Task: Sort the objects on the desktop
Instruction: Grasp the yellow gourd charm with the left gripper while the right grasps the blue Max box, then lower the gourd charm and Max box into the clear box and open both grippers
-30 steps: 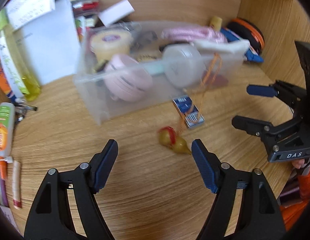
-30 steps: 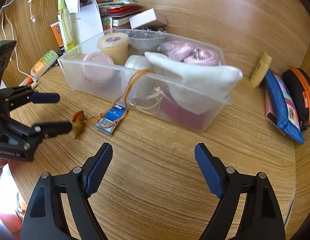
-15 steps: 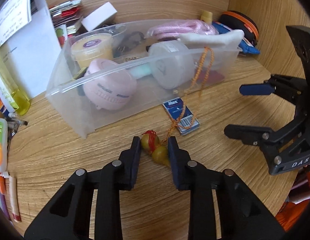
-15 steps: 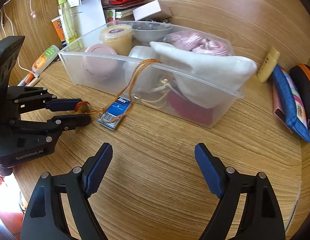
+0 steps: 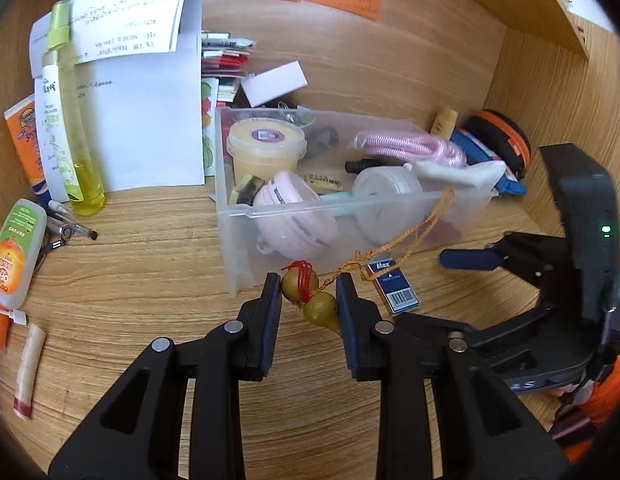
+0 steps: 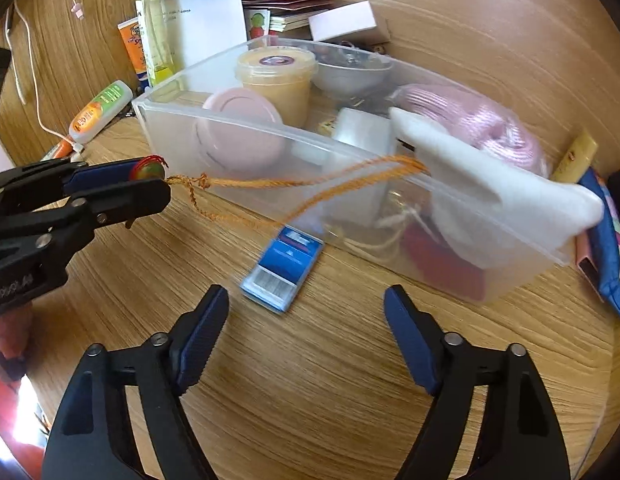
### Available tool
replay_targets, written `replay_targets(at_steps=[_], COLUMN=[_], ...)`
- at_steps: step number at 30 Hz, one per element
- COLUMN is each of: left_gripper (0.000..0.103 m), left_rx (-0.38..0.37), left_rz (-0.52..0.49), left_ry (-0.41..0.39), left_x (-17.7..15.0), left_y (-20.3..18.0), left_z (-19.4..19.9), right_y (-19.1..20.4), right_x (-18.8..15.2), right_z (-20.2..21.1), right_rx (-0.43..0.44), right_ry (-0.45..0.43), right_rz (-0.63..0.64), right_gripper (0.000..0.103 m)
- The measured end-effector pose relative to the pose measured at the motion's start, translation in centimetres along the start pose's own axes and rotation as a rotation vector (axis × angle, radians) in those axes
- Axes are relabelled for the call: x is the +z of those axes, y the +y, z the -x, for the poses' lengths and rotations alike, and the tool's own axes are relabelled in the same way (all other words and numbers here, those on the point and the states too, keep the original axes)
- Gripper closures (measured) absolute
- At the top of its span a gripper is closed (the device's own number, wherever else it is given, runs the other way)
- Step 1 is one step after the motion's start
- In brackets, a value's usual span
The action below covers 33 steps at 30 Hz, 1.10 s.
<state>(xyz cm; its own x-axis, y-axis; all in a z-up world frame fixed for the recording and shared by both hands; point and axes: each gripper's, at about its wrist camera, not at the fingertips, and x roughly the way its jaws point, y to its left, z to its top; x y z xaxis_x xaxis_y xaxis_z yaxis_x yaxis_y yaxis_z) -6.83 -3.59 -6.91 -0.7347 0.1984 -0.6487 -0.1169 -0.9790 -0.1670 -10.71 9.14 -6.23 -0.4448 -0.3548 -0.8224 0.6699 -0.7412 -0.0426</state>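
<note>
My left gripper is shut on a small olive gourd charm with a red tassel, lifted off the desk. The charm's orange cord stretches over the rim of the clear plastic bin and under a white cloth. In the right wrist view the left gripper shows at the left with the charm between its pads. My right gripper hovers above a small blue box lying on the wood; its jaws are closing with nothing between them.
The bin holds a yellow tub, a pink round case, a white disc and pink rope. A spray bottle, papers, tubes and pens crowd the left. Pouches lie at the right by the wooden wall.
My left gripper closed on the gourd charm and raised it, pulling the cord taut. My right gripper moved in over the blue box, and its jaws narrowed.
</note>
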Motion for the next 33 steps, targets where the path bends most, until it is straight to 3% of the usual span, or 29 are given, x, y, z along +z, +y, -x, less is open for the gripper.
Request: replay_targets(at_steps=[4,6,9,17,33], left_gripper=[0.076,0.076,0.076,0.076,0.076], left_rx=[-0.011,-0.014,-0.02,-0.022,0.009], left_rz=[0.006,0.01,0.014,0.014,0.009], left_ry=[-0.007,-0.015,-0.021,-0.036,-0.046], left_x=[0.1,-0.3,-0.4,-0.4,1.5], left_y=[0.2,0.3,0.3,0.2,-0.7], left_z=[0.0,0.7,0.8,1.2,2.4], right_y=[0.4,0.3,0.6,0.6,-1.3], right_x=[0.6,0.9,1.0,0.3,-2.4], right_z=[-0.9,-1.1,-1.0,-0.4,4.7], right_rx=[-0.004,0.009,0.035,0.074,0.117], right_ry=[0.021,0.018,0.01,0.001,-0.081], right_rz=[-0.006,-0.018,-0.006,0.016,-0.016], right_gripper=[0.053,0.056,0.07,0.077,0.077])
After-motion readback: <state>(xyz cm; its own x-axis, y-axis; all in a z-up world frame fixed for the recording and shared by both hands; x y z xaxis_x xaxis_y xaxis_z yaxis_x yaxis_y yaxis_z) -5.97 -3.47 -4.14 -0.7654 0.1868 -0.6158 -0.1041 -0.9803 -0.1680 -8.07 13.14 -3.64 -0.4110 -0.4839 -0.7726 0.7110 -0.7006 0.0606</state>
